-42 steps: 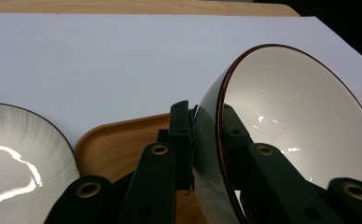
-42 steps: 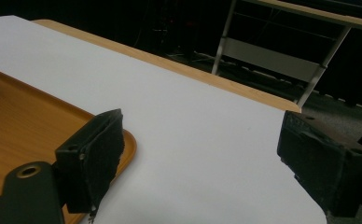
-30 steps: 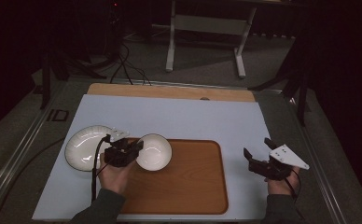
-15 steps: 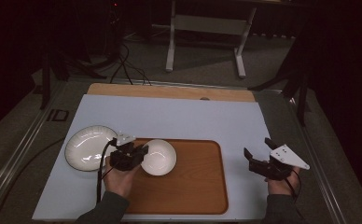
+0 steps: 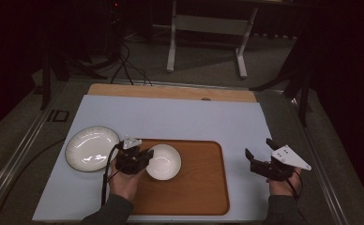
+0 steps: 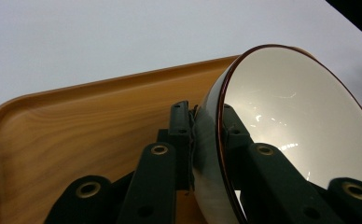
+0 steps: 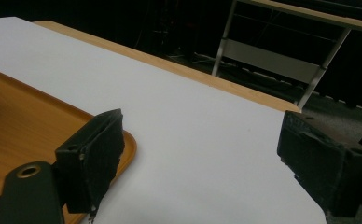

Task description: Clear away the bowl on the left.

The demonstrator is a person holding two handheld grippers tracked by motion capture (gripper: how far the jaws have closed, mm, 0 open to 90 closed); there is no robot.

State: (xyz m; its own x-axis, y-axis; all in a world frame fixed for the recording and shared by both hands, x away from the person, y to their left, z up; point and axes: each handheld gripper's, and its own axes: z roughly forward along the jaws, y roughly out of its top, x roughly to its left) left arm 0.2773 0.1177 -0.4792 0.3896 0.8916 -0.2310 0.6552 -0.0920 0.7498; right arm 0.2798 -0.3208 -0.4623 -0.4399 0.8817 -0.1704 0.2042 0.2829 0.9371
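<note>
**Bowl gripped at the tray's left end**

A dim room with a metal stand behind surrounds the desk [image 5: 170,117], whose top is pale with a wooden strip along the far edge. A wooden tray [image 5: 194,187] lies near the desk's front edge. The left gripper [image 5: 140,159] has its jaws closed on the rim of a white bowl [image 5: 163,161], one jaw inside and one outside, over the tray's left end. A white plate [image 5: 92,148] lies by the desk's left edge. The right gripper [image 5: 260,157] hovers right of the tray, jaws wide apart, holding nothing.
</note>
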